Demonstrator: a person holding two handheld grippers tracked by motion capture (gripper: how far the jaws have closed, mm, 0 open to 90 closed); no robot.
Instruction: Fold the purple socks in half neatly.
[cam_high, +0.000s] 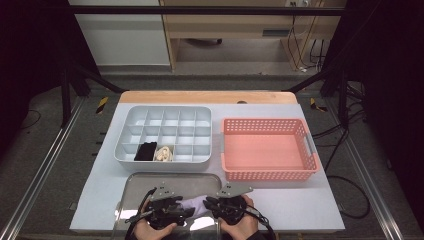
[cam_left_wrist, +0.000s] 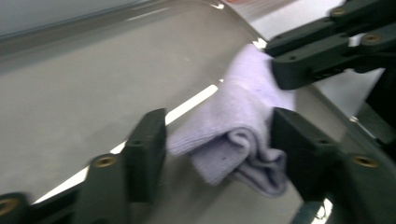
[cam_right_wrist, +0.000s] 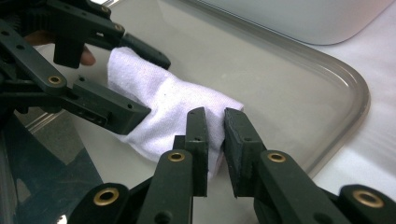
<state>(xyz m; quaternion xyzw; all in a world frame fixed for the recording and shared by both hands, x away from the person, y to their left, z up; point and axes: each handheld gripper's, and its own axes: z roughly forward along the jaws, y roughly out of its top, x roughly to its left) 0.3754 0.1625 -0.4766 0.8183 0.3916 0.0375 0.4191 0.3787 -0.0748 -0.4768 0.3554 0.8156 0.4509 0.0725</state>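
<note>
Pinching the lilac sock (cam_right_wrist: 163, 105) on the metal tray (cam_right_wrist: 327, 74) in my right hand-held gripper (cam_right_wrist: 215, 126), nearly closed, I keep the left hand-held gripper (cam_left_wrist: 217, 140) wide open astride its folded end, squeezing gently.

Left hand-held gripper (cam_left_wrist: 217, 149) spread wide around folded lilac sock (cam_left_wrist: 238, 140) — on metal tray (cam_left_wrist: 70, 84); other gripper grips its far end.

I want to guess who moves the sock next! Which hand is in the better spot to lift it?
Probably the right. The right gripper is already pinched on one end of the pale lilac folded sock, while the left gripper only straddles it, open, over the shiny metal tray.
</note>
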